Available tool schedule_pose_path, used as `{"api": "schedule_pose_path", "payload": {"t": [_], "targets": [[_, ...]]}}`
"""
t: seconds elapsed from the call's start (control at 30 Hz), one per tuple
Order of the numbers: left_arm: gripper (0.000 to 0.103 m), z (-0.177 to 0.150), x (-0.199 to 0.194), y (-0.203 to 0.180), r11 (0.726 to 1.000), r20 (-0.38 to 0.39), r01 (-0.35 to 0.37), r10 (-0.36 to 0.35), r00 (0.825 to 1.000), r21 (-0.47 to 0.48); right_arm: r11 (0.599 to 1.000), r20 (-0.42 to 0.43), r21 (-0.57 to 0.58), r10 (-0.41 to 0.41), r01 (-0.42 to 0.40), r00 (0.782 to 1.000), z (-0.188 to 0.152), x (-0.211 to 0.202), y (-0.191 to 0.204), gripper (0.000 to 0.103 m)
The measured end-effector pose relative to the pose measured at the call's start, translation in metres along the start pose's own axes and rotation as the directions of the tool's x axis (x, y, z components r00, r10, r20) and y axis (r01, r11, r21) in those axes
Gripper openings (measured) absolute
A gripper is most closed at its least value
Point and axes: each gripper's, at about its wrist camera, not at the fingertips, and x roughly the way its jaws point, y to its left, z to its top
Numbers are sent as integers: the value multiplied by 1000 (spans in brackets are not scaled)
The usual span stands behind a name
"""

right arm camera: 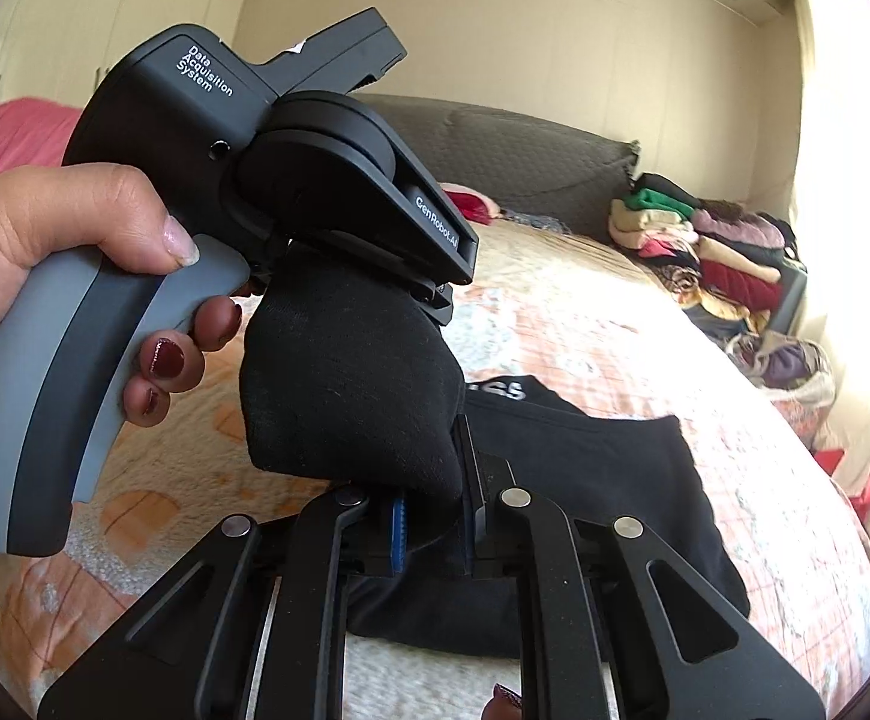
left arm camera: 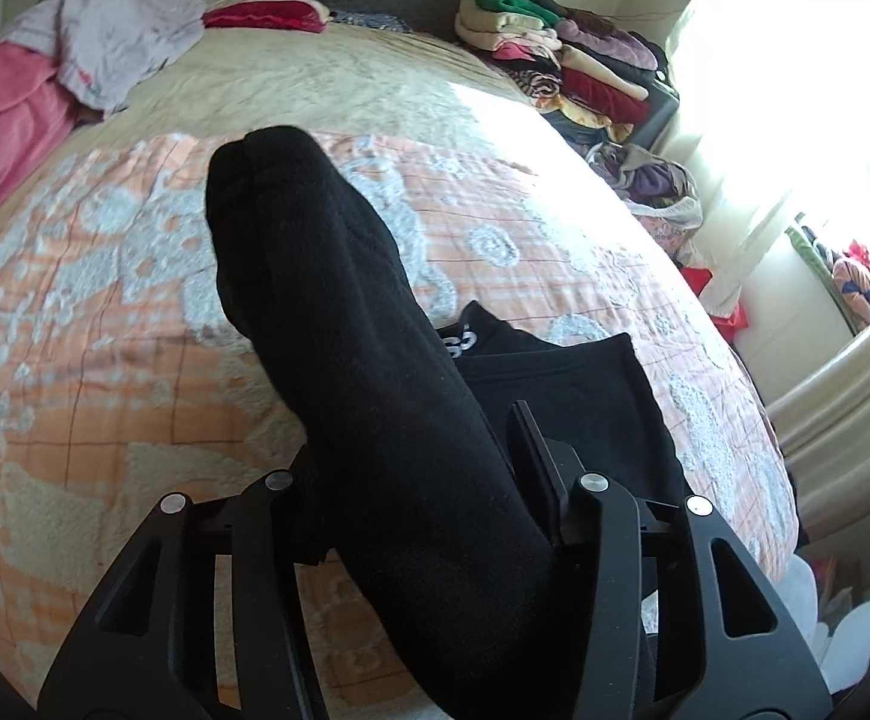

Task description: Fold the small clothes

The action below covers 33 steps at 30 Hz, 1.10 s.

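A black sock (left arm camera: 339,324) hangs in the air between both grippers above the bed. My left gripper (left arm camera: 417,468) is shut on one end of it; the sock stretches away from it. In the right wrist view my right gripper (right arm camera: 435,516) is shut on the sock's other end (right arm camera: 345,384), and the left gripper (right arm camera: 339,180) grips it from above, held by a hand (right arm camera: 45,252). A folded black garment with white lettering (right arm camera: 585,480) lies on the bed under the sock; it also shows in the left wrist view (left arm camera: 579,384).
An orange and white patterned blanket (left arm camera: 105,330) covers the bed. Pink and lilac clothes (left arm camera: 75,60) lie at its far left. A stack of folded clothes (left arm camera: 567,42) sits at the far right by a bright window. A dark headboard cushion (right arm camera: 495,144) stands behind.
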Motion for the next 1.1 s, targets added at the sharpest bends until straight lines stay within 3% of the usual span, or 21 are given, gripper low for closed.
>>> {"api": "schedule_pose_path", "payload": {"t": [0.6, 1.1], "targets": [[40, 3, 50, -82, 988, -68, -44, 55, 996, 149, 977, -59, 209, -31, 43, 998, -29, -2, -64, 10], [45, -5, 95, -115, 977, -136, -57, 86, 987, 207, 926, -129, 377, 32, 20, 991, -53, 15, -99, 10]]}}
